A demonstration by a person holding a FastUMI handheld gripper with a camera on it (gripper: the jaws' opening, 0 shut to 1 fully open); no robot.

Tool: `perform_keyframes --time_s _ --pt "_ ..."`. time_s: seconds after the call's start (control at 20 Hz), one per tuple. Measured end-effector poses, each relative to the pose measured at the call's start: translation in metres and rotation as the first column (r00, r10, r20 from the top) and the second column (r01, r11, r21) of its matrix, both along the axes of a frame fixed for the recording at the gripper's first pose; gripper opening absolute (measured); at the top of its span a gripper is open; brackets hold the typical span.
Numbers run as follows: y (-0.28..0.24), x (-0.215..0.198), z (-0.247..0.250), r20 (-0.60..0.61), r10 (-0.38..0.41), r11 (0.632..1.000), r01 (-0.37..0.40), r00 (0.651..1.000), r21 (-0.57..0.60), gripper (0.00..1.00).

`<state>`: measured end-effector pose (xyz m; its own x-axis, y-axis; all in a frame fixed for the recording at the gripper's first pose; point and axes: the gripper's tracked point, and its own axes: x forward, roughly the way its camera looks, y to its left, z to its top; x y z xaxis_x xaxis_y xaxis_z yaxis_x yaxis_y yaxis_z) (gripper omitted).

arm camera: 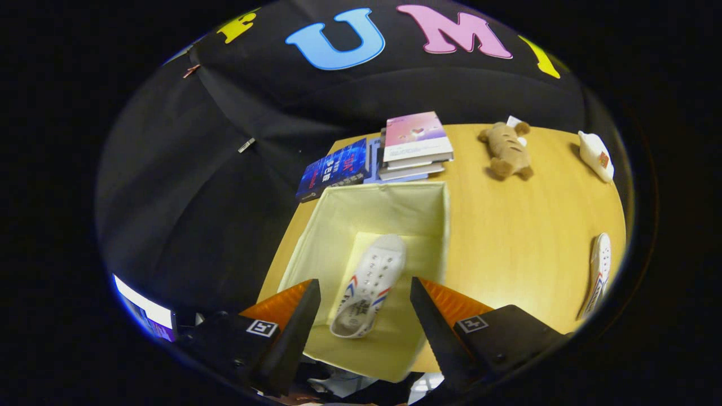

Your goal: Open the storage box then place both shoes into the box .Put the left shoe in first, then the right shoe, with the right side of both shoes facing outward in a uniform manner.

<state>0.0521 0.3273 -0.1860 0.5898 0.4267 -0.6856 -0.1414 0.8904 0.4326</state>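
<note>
— Desk first, please: what carries everything?

— Pale wooden desk (507, 225) with a yellowish top, set against the black cloth wall of the booth. Largest on it is a cream fabric storage box (316, 237), square and open at the top, standing at the desk's near left part.

— And the tool?

— The tool (365, 293) hangs above the box's near rim with its two fingers spread wide. Nothing sits between them and they touch nothing; the box's inside shows through the gap.

— Where are the shoes?

— One white canvas shoe with red and blue side stripes (369, 287) lies on the floor of the box, seen from above between the fingers, toe pointing towards the far wall of the box. The second white canvas shoe (598, 273) lies on its side on the desk's right edge, well apart from the box.

— Anything beyond the box?

— Just past its far wall, a stack of books topped by a pink-covered one (416, 138), and beside that stack a dark blue book (334, 169) lying flat at the desk's far left corner. Further right, a brown plush bear (507, 151) lies on the desk, and near the far right edge rests a small white object with a reddish mark (597, 155); I cannot tell what it is.
</note>
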Motion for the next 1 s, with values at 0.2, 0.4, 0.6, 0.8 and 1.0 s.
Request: perform_keyframes --time_s 0.2,0.4,0.6,0.8,1.0 --pt "-0.094 -0.004 0.002 0.062 -0.06 0.994 0.065 0.996 -0.085 0.99" --pt "-0.19 -0.016 -0.011 0.066 -0.133 0.976 0.143 0.989 -0.164 0.99" --pt "-0.278 -0.038 -0.044 0.026 -0.215 0.95 0.215 0.976 -0.228 0.99" --pt "-0.349 -0.07 -0.077 -0.037 -0.271 0.933 0.253 0.962 -0.258 0.99" --pt "-0.41 -0.093 -0.109 -0.084 -0.298 0.919 0.262 0.951 -0.293 0.99"
